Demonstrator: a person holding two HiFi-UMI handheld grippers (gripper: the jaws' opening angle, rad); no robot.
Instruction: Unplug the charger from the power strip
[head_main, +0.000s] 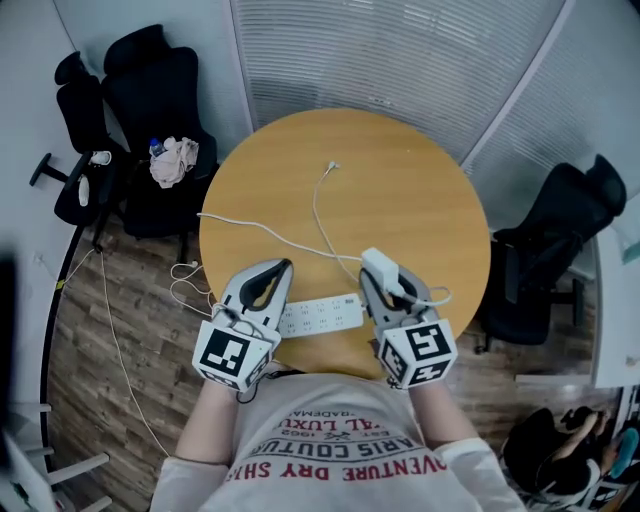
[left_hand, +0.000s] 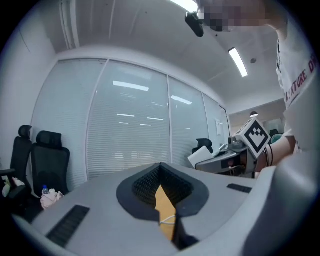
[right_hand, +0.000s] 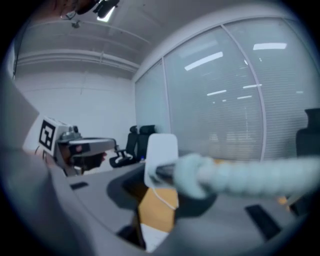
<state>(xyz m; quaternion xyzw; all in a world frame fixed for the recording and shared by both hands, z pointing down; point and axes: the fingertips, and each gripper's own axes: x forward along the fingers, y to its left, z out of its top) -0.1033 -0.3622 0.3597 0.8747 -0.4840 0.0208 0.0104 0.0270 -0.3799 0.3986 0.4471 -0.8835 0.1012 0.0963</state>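
A white power strip lies near the front edge of the round wooden table. My right gripper is shut on the white charger, held up off the strip over its right end. In the right gripper view the charger stands between the jaws, and its pale cable runs off to the right, blurred. My left gripper hangs raised over the strip's left end, its tips together and nothing in them. The left gripper view shows the pads meeting, with only table visible through the gap.
White cords trail across the table, one ending in a loose plug. Black office chairs stand at the left with a cloth and a bottle, and another chair at the right. Glass walls with blinds are behind.
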